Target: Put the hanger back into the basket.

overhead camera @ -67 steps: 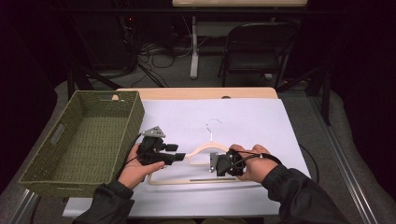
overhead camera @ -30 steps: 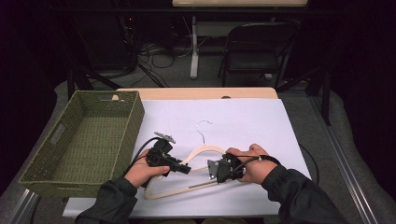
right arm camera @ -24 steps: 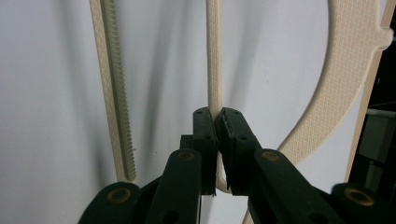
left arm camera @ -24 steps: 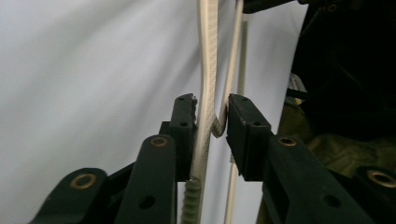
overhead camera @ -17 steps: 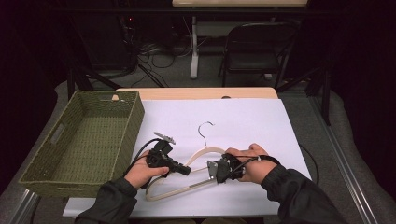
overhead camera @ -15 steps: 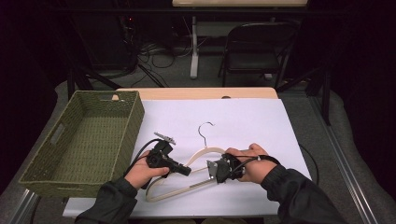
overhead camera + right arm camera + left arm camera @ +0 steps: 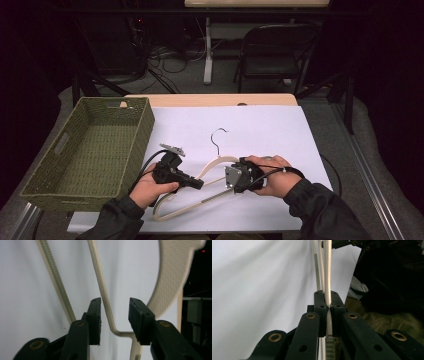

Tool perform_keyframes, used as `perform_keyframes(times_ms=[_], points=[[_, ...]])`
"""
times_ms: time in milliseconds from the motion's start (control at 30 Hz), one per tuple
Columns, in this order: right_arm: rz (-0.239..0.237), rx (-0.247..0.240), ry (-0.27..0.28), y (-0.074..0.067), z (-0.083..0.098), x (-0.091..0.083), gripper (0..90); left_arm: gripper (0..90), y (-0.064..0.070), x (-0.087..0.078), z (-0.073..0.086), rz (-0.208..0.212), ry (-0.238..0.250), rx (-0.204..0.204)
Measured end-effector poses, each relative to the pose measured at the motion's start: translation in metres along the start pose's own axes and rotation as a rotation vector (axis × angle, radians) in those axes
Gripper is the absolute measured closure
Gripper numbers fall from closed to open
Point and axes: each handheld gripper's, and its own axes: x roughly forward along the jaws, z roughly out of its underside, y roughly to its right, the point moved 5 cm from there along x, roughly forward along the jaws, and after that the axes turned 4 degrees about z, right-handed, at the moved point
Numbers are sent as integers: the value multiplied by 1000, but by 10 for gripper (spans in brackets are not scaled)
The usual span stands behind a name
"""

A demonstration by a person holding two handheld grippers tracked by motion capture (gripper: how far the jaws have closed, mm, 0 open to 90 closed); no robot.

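Wicker comes first at my far left: an olive-green woven rectangular basket (image 7: 87, 150) stands on the white-covered surface (image 7: 270, 130), its near corner just beside my left hand (image 7: 147, 187).

Next to it, my left hand-held gripper (image 7: 199, 185) has clamped down on the cream plastic clothes hanger with a dark metal hook (image 7: 217, 167). In the left gripper view the pads are pressed from both sides on a thin pale bar of the hanger (image 7: 327, 277), which runs up and away out of the top of the frame. A ribbed strip lies just beside that bar; I cannot tell from here whether it is touching. The right part of that view is dark and I can make out little there beyond a greenish blur low down.

From above, the hanger lies tilted between my two hands, hook pointing away from me, its lower bar partly hidden under the left hand-held gripper.

Further right, my right hand-held gripper (image 7: 231, 179) has just been opening. In the right gripper view (image 7: 113, 315) its pads stand apart with a thin bent arm of the hanger (image 7: 102, 290) between them, clear of both pads. The hanger's broad curved shoulder is cut off at the top right edge. My right hand (image 7: 272, 175) covers most of that gripper's body from above.
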Motion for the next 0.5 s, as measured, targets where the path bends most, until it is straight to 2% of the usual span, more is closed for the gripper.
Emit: perform_keyframes(times_ms=[33,67,100,133,167,200,233,267,300,333,367,400,433,467,500], points=[[24,15,3,2,0,-5,554,874,5,-6,0,-15,18,6],[66,32,45,6,-1,-15,513,874,12,-16,1,-35,52,0],[83,54,52,7,0,-21,508,874,12,-16,1,-35,52,0],[102,59,74,9,0,-25,508,874,16,-23,1,-57,66,7],[110,67,83,10,2,-30,508,874,25,-36,2,-92,87,13],[110,67,83,10,2,-30,508,874,25,-36,2,-92,87,13],[102,90,86,10,6,-34,506,874,34,-49,4,-126,101,25],[102,90,86,10,6,-34,506,874,34,-49,4,-126,101,25],[116,97,76,10,9,-36,505,874,37,-56,5,-143,114,29],[104,120,80,10,14,-35,500,874,43,-71,8,-175,131,31],[104,120,80,10,14,-35,500,874,43,-71,8,-175,131,31],[104,123,72,9,17,-34,497,874,45,-79,10,-193,139,34],[96,149,60,7,24,-31,497,874,47,-97,13,-223,163,41],[96,149,60,7,24,-31,497,874,47,-97,13,-223,163,41],[98,159,53,6,26,-31,497,874,47,-107,14,-241,172,44]])
